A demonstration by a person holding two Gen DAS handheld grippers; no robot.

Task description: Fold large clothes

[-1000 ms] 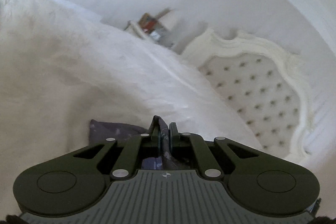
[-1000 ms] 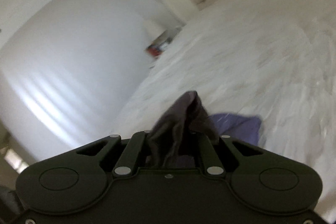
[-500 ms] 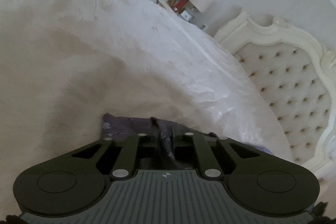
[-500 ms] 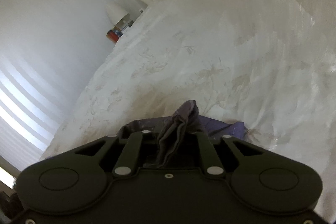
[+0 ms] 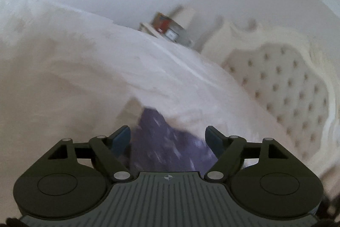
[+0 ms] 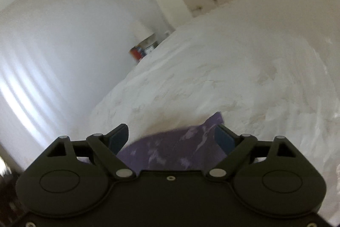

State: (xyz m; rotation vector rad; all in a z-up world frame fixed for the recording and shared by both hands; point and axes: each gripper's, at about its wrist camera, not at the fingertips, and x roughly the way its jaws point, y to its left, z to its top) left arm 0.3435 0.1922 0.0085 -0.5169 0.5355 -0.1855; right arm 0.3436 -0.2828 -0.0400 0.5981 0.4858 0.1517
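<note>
Change: both hand-held grippers, clamped on bunched cloth 1 second ago, have let it drop.
Left hand-held gripper (image 5: 167, 137): jaws opening, pads clear of cloth.
Right hand-held gripper (image 6: 171, 137): jaws opening, likewise released.
Purple garment (image 5: 167, 146): lying on the bed, between both jaw pairs.
Bed (image 6: 233, 78): white, wrinkled cover.
Headboard (image 5: 286, 82): cream, tufted.
Nightstand clutter (image 5: 167, 28): blurred, against a white wall.

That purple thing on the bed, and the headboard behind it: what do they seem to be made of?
Purple garment: looks like thin woven fabric, matte, with a pale printed pattern; it lies limp and creased on the white bedspread. Blur hides the weave.

Headboard: seemingly padded upholstery, cream, dimpled by rows of buttons, inside a carved, painted-looking frame, perhaps wood. Fabric or leather, I cannot tell.
</note>
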